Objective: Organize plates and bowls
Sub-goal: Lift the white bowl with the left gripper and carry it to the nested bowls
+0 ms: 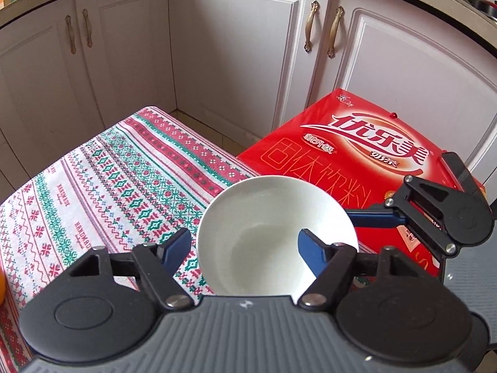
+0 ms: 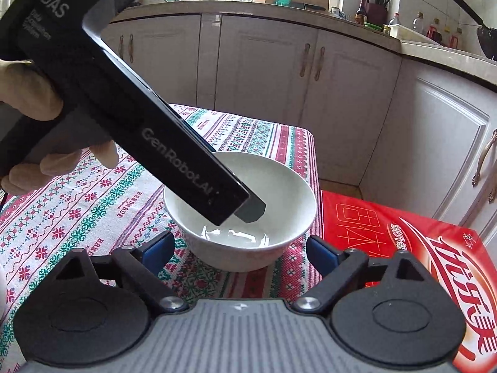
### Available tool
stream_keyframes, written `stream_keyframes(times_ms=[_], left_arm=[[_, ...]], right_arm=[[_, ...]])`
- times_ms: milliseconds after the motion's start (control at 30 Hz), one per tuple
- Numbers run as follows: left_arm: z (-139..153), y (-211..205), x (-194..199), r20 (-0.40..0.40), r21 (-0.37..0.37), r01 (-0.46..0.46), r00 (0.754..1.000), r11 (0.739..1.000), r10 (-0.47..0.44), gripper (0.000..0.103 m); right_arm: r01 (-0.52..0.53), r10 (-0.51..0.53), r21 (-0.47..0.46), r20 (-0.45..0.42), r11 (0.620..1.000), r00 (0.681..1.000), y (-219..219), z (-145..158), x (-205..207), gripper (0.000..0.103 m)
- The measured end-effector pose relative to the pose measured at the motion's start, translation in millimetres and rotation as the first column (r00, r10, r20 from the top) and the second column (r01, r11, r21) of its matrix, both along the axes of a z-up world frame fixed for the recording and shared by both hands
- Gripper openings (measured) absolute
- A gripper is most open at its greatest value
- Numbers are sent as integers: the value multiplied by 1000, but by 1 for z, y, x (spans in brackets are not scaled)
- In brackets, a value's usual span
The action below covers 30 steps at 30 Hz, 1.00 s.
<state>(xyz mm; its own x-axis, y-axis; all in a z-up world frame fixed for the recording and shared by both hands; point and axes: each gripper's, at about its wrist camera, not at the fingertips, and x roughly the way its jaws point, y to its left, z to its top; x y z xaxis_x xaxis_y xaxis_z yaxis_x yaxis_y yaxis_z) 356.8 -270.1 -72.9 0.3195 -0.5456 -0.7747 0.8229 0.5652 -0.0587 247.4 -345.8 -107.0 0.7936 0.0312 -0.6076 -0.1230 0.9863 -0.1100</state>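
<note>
Left tongs (image 1: 243, 242) sit closest to us, spread across the near-left rim of the white bowl (image 1: 273, 217). One pad is just outside the wall and the other is down inside. We see a sliver of cloth between the outer pad and the rim, so we read them as released, not clamped.

Left of that, the patterned cloth on the desk (image 1: 108, 180) is bare as far as we can see, with no plates and no stack. The bowl stands upright on the cloth at the desk's right edge. It looks empty, with only glare on the bottom.

Right of it a red carton (image 1: 357, 143) lies flat beside the desk, nothing on it. Right tongs (image 2: 239, 239) come in from that side, spread wide. The bowl is just ahead of their tips, and no pad is pressing that we can make out.

Our status call is early. One bowl is being approached for a grasp and hasn't been lifted. We can't see any plates, other bowls or a target spot, so we assume grip, lift and placing all remain.
</note>
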Motion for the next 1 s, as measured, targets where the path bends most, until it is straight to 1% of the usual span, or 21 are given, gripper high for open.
stream_keyframes(times_ms=[67,133,167,367,567,833,1000], left_arm=[[-3,-3,0,3,11,4,1000,1000,-4,71],[-4,-4,0,-2,11,6,1000,1000,-6,63],[-5,-4,0,0,10,4,1000,1000,-4,62],[-2,0,0,-15,-5,0,1000,1000,0,62],[10,11,-11,-7,-11,5,1000,1000,-5,62],[31,37,-43,3,-31,-1,1000,1000,1,62],[47,56,-64,25,-41,-14,1000,999,15,62]], right_arm=[[0,0,5,4,1000,1000,-1,1,0,89],[-7,7,8,6,1000,1000,-1,1,0,88],[-6,6,8,6,1000,1000,-1,1,0,88],[-6,6,7,-4,1000,1000,1,4,-2,87],[-20,20,15,-3,1000,1000,7,19,-12,87],[-67,68,24,-4,997,998,23,41,-40,87],[-93,93,38,5,995,996,37,55,-61,87]])
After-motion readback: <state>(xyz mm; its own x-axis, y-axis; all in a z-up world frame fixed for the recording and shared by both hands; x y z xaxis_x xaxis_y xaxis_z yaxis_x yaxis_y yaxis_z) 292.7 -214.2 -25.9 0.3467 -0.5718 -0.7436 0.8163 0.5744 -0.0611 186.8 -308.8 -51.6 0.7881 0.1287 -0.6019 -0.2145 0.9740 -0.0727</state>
